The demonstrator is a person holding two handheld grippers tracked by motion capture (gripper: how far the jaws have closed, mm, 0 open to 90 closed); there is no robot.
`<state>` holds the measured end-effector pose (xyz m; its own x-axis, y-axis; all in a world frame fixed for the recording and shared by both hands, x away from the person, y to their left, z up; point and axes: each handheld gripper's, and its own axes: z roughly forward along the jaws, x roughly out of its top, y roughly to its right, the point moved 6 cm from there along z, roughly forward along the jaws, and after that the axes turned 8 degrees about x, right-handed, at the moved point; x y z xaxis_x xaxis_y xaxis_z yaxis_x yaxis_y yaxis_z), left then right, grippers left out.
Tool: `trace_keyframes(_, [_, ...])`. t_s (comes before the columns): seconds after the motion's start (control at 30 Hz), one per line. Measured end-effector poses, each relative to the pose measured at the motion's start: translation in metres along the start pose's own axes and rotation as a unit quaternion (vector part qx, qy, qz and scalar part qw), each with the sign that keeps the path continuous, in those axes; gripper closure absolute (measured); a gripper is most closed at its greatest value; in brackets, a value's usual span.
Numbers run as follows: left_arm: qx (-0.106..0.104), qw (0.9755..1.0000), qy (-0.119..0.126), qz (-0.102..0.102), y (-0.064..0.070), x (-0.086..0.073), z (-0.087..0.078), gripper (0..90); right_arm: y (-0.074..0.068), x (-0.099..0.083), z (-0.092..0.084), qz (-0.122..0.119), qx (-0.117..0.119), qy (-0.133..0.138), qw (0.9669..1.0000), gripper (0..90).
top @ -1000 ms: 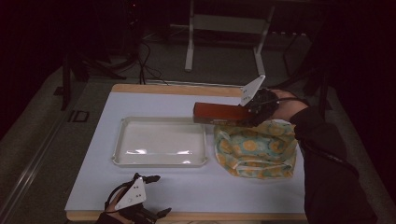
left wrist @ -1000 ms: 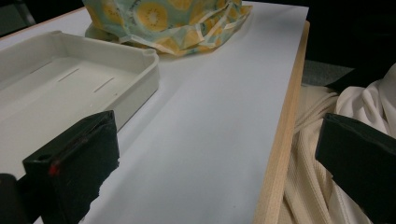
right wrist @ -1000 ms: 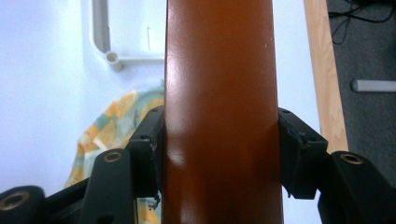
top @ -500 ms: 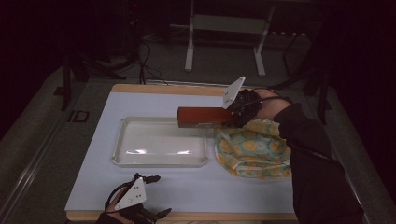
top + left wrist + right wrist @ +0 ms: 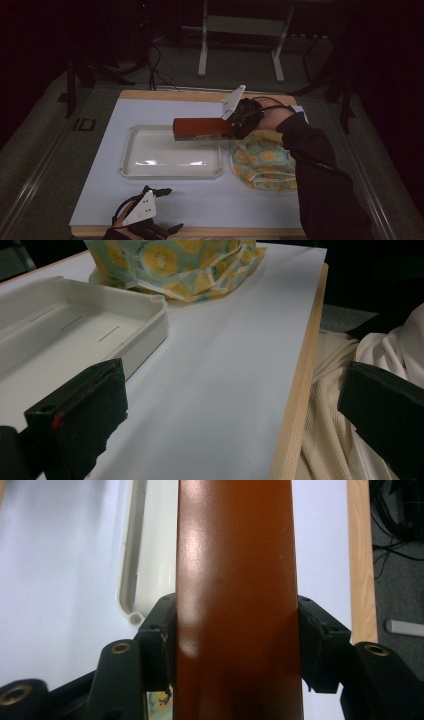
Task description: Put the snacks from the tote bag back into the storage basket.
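On the white table (image 5: 200, 210) in the dark room, you are carrying the brown box (image 5: 200, 127) toward 9 o'clock; it has left the patterned cloth (image 5: 265, 160) and is now hanging over the white tray's (image 5: 131, 150) far rim. This suggests placement is approaching. The right gripper (image 5: 235, 645) is clamping the box's sides. The left gripper (image 5: 225, 410) is resting at 6 o'clock, fingers (image 5: 80, 420) apart.

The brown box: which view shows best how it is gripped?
The right gripper view: the brown box sits clamped between the right claw's two jaws. The high view shows the whole box held level over the white tray's far edge. The left gripper view looks at the tray and cloth.
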<state>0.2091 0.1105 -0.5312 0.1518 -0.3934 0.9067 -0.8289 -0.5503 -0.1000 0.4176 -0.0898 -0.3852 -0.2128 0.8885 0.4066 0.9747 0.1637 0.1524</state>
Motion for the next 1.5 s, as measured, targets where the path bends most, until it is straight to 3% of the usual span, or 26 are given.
trace_keyframes(0.43, [-0.001, 1.0, 0.002, -0.001, 0.001, 0.0, -0.001, 0.0, 0.002, 0.009, 0.04, -0.004, 0.011, 0.005, 0.9999, 42.7])
trace_keyframes(1.07, [-0.005, 1.0, 0.002, 0.0, 0.002, 0.0, -0.001, 0.0, 0.006, 0.001, 0.104, 0.014, 0.048, 0.014, 0.9987, 42.7])
trace_keyframes(1.5, [-0.007, 1.0, 0.002, 0.001, 0.002, 0.0, -0.001, 0.0, 0.005, -0.009, 0.136, 0.02, 0.058, -0.007, 0.9981, 42.6])
